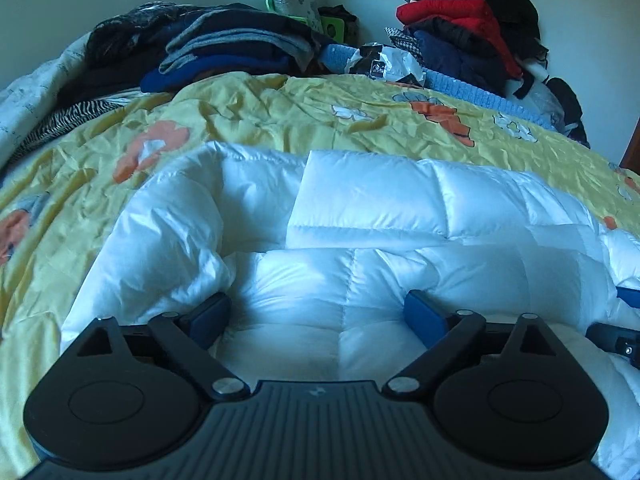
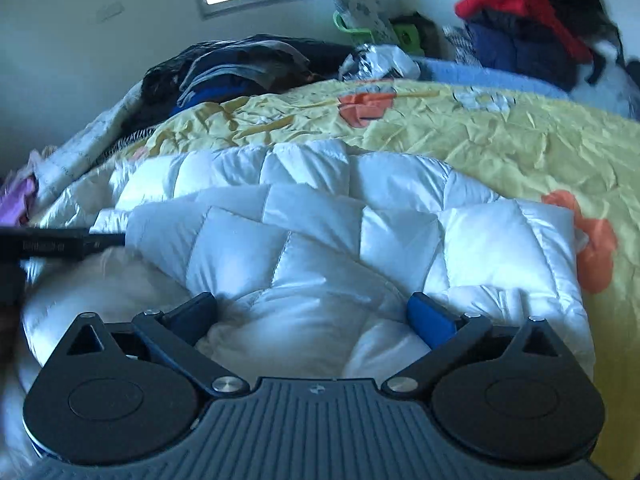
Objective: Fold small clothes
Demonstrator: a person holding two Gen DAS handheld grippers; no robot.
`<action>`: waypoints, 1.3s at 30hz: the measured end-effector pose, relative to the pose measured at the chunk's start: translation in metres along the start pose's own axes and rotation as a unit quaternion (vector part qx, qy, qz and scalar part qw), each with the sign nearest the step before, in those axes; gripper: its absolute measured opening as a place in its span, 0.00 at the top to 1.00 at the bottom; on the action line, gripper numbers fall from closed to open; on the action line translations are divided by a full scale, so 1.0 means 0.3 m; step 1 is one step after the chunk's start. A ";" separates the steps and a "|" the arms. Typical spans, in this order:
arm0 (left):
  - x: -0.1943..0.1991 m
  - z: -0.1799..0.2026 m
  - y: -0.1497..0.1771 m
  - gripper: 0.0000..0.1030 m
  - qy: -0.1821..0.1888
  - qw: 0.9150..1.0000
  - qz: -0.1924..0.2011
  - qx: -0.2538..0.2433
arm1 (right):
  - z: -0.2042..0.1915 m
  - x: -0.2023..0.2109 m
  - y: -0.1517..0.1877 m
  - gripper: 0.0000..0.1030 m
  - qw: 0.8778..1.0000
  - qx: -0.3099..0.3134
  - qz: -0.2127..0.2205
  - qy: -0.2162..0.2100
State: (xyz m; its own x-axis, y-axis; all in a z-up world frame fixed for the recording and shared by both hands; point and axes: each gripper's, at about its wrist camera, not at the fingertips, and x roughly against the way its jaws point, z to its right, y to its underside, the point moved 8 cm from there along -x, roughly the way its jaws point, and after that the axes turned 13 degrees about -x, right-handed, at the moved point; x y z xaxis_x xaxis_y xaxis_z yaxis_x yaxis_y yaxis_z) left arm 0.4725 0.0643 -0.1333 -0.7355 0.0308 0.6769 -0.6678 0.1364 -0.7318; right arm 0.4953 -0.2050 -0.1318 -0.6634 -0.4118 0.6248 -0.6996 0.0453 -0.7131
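Left tool [image 1: 318,314] spread wide, white puffer jacket [image 1: 360,248] beneath it

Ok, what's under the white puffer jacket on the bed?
The white puffer jacket lies on the yellow flowered bedspread, which shows all round its far edge. Whatever sits directly beneath the jacket is covered, as is its near edge behind both grippers.

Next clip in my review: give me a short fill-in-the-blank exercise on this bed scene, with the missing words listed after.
1. The white quilted puffer jacket lies on a ____ bedspread with orange flowers.
2. The left gripper and the right gripper both have jaws that are ____.
3. In the far corner, the bright ____ jacket sits in a pile of clothes.

Missing words: yellow; open; red
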 end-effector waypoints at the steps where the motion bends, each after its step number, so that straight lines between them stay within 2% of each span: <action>1: -0.006 0.001 0.002 0.04 -0.001 1.000 0.001 -0.003 | 0.000 -0.008 -0.004 0.03 1.000 0.002 0.002 0.001; 4: -0.006 0.006 -0.001 0.04 -0.007 1.000 0.000 -0.005 | -0.002 -0.024 -0.009 0.03 1.000 0.008 0.003 0.003; 7: 0.049 0.002 -0.013 0.05 -0.017 1.000 0.000 0.001 | -0.005 0.003 -0.027 0.02 1.000 0.004 0.004 0.012; 9: 0.120 0.006 -0.014 0.05 -0.014 1.000 0.015 -0.005 | -0.007 0.071 -0.049 0.08 0.999 -0.019 0.019 0.024; 12: 0.214 0.012 -0.006 0.05 -0.020 0.999 0.021 -0.016 | -0.029 0.186 -0.072 0.03 0.998 -0.041 0.051 -0.006; 14: 0.263 0.030 0.006 0.05 -0.005 1.000 0.025 -0.009 | -0.053 0.220 -0.057 0.01 0.998 -0.027 0.045 -0.016; 16: 0.288 0.067 0.025 0.05 0.019 0.999 0.029 -0.012 | -0.069 0.217 -0.025 0.01 0.999 -0.003 0.033 -0.006; 18: 0.279 0.108 0.052 0.05 0.024 0.999 0.020 -0.032 | -0.071 0.189 0.014 0.02 1.000 0.013 0.021 0.009; 22: 0.225 0.141 0.097 0.04 0.012 0.998 0.003 -0.065 | -0.052 0.136 0.083 0.02 1.000 0.017 0.003 0.026; 25: 0.175 0.134 0.120 0.02 0.023 0.998 -0.006 -0.060 | -0.046 0.122 0.119 0.02 1.000 0.010 -0.002 0.024; 27: 0.161 0.141 0.129 0.00 0.015 0.998 -0.001 -0.067 | -0.046 0.112 0.125 0.02 1.000 0.012 -0.004 0.024; 31: 0.203 0.144 0.097 0.02 0.012 0.998 -0.003 -0.067 | -0.060 0.121 0.112 0.02 0.999 0.020 -0.018 0.031; 33: 0.275 0.122 0.044 0.02 0.022 0.997 0.044 -0.065 | -0.054 0.172 0.072 0.07 1.000 -0.006 -0.007 0.020; 35: 0.319 0.081 -0.016 0.01 0.019 0.995 0.080 -0.059 | -0.035 0.244 0.010 0.06 0.998 -0.054 0.032 -0.020; 37: 0.292 0.038 -0.072 0.01 0.015 0.995 0.079 -0.054 | -0.007 0.281 -0.050 0.00 0.992 -0.103 0.055 -0.047; 39: 0.210 -0.008 -0.109 0.01 0.003 0.997 0.051 -0.052 | 0.016 0.254 -0.081 0.01 0.990 -0.129 0.039 -0.049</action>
State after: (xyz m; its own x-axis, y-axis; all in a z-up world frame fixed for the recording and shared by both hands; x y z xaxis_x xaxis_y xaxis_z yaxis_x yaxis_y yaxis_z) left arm 0.4483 0.0641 -0.0665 -0.7976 0.0547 0.6007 -0.5744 0.2350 -0.7841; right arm 0.4629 -0.2418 -0.0683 -0.6984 -0.4830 0.5281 -0.6999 0.3068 -0.6450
